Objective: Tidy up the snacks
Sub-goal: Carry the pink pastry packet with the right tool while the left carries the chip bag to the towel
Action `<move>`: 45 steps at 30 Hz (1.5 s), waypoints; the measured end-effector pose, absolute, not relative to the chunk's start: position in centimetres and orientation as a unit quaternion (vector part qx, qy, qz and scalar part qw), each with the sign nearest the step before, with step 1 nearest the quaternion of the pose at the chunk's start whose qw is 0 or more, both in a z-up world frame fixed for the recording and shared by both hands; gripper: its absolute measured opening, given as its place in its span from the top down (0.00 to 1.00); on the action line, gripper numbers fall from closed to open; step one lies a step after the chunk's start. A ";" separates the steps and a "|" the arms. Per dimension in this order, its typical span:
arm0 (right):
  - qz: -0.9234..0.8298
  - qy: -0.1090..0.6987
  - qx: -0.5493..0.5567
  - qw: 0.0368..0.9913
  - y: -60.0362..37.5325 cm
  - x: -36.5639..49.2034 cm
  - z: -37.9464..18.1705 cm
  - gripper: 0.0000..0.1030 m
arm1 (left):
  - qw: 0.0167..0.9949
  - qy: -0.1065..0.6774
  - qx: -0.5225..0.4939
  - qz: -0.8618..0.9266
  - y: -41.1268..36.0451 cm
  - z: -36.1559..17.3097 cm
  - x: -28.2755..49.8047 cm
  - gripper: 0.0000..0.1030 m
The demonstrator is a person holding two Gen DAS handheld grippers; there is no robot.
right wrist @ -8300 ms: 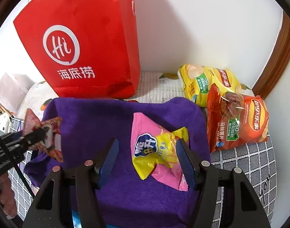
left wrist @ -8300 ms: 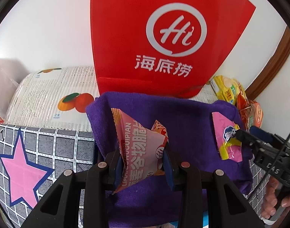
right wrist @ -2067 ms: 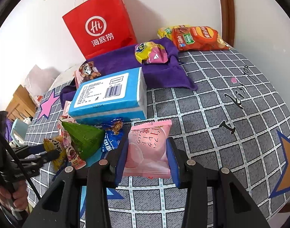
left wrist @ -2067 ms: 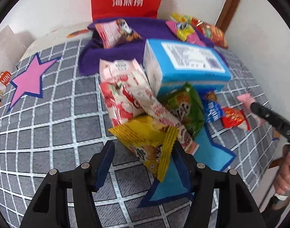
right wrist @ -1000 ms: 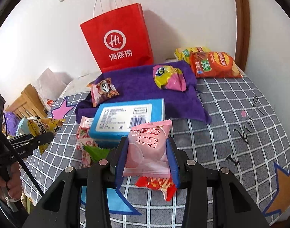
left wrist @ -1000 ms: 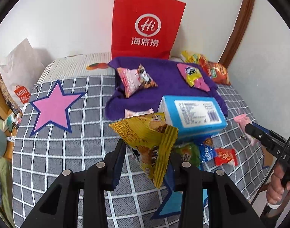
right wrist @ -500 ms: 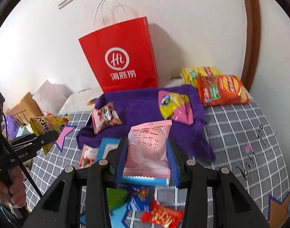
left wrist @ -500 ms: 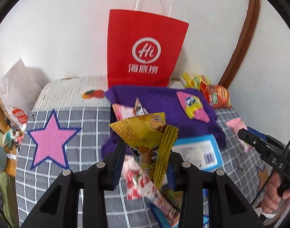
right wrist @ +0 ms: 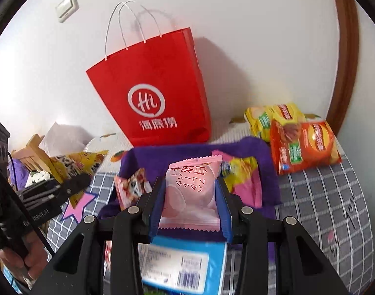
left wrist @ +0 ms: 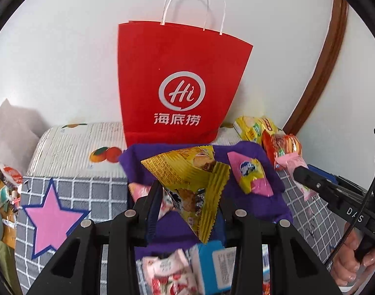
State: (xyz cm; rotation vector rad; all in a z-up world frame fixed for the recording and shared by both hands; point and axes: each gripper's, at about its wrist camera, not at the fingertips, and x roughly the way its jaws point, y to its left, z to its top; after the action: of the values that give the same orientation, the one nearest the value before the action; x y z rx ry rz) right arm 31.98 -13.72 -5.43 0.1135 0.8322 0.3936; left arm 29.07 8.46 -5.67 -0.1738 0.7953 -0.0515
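Two packets airborne, one per gripper. Left wrist view: left gripper (left wrist: 189, 196) clamped on the yellow triangular packet (left wrist: 189, 182), pitched down toward the purple towel (left wrist: 251, 204), probably the sorting spot. Right wrist view: right gripper (right wrist: 190, 196) clenched on the pink packet (right wrist: 191, 189), angled down over the blue box (right wrist: 180, 265), facing the red bag (right wrist: 150, 93).

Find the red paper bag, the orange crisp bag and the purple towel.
red paper bag (left wrist: 180, 73), left wrist view, front panel.
orange crisp bag (right wrist: 305, 145), right wrist view, front face.
purple towel (right wrist: 150, 157), right wrist view, bare far-left part.
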 end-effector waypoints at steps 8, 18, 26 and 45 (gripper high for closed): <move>0.206 0.407 0.061 0.888 -12.7 36.2 -5.7 0.61 | 0.916 0.389 -0.095 -0.015 8.6 -6.9 32.3 0.65; 0.211 0.459 0.025 0.863 -12.8 39.4 -9.7 0.61 | 0.900 0.421 -0.111 -0.022 9.6 -10.1 34.3 0.65; 0.228 0.493 0.004 0.840 -12.9 40.1 -12.4 0.61 | 0.896 0.429 -0.107 -0.032 9.0 -10.7 34.6 0.65; 0.261 0.537 -0.045 0.801 -10.0 40.3 -16.8 0.61 | 0.895 0.435 -0.095 -0.036 8.1 -11.3 34.6 0.65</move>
State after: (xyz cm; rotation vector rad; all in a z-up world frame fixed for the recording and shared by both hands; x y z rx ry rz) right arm 40.25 -10.04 -16.80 -0.0956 1.1521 0.5588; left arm 34.59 8.09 -11.32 -0.1967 0.9017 -0.0756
